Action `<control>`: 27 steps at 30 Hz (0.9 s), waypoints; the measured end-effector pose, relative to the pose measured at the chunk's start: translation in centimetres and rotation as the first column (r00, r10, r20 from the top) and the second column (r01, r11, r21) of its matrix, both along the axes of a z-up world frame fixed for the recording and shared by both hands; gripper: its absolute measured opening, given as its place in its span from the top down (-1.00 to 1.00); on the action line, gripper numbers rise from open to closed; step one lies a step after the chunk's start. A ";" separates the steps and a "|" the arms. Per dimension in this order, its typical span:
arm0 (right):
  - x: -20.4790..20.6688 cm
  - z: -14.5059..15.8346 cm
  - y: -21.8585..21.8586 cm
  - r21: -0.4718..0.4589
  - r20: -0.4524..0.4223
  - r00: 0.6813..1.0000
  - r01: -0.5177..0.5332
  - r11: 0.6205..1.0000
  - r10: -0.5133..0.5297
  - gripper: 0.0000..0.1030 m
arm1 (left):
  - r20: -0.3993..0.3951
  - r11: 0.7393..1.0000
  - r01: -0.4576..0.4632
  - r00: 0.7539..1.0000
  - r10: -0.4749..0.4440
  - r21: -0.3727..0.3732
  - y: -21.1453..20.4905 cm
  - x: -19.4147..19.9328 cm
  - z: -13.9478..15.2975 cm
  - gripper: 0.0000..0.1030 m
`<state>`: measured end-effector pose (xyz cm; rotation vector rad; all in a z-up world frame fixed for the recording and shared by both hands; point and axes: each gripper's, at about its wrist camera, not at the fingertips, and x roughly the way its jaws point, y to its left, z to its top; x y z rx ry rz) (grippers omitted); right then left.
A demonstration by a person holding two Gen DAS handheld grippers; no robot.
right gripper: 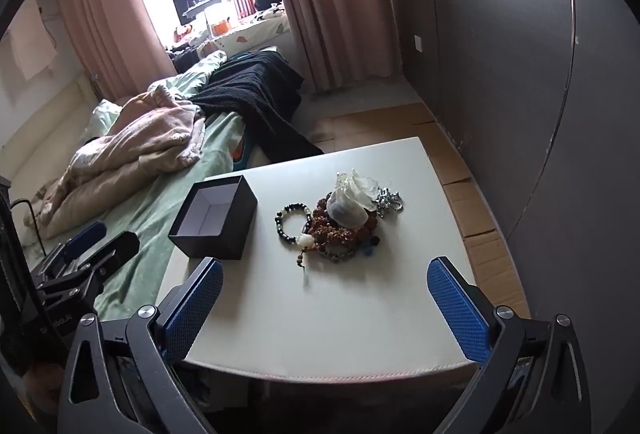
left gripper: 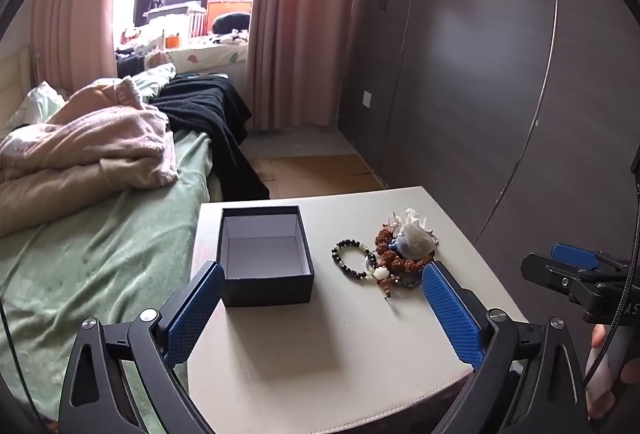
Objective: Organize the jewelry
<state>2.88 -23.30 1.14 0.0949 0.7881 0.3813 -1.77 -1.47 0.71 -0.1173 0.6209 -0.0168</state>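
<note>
An open black box point(left gripper: 264, 258) point(right gripper: 214, 218) with a white, empty inside stands on the left part of a small white table point(left gripper: 332, 346) point(right gripper: 332, 314). To its right lies a heap of jewelry point(left gripper: 400, 250) point(right gripper: 340, 218): a dark bead bracelet point(left gripper: 354, 258) point(right gripper: 292, 220), brown bead strands, a translucent pouch point(right gripper: 352, 204) on top and a silver chain point(right gripper: 388, 200). My left gripper point(left gripper: 320, 282) hovers open over the table's near side, nothing between its fingers. My right gripper point(right gripper: 324, 278) is open too, short of the heap, tilted down.
A bed point(left gripper: 100, 234) with a green sheet, pink blankets and a black throw runs along the table's left side. A dark panelled wall point(left gripper: 500, 74) rises to the right. Cardboard sheets point(right gripper: 480, 234) cover the floor beyond the table. Each gripper shows in the other's view point(left gripper: 580, 270) point(right gripper: 84, 254).
</note>
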 end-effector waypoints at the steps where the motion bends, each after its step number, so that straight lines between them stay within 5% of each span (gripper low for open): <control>1: 0.1 0.0 0.1 -0.001 0.000 1.000 0.001 1.000 -0.001 -1.00 | -0.002 1.000 -0.003 1.000 0.003 -0.004 0.1 0.0 -0.1 -0.93; 27: 0.2 -0.1 -0.4 -0.023 0.048 0.998 0.035 0.999 -0.034 -1.00 | -0.029 0.997 -0.002 1.000 -0.001 -0.072 0.3 -0.1 -0.8 -0.93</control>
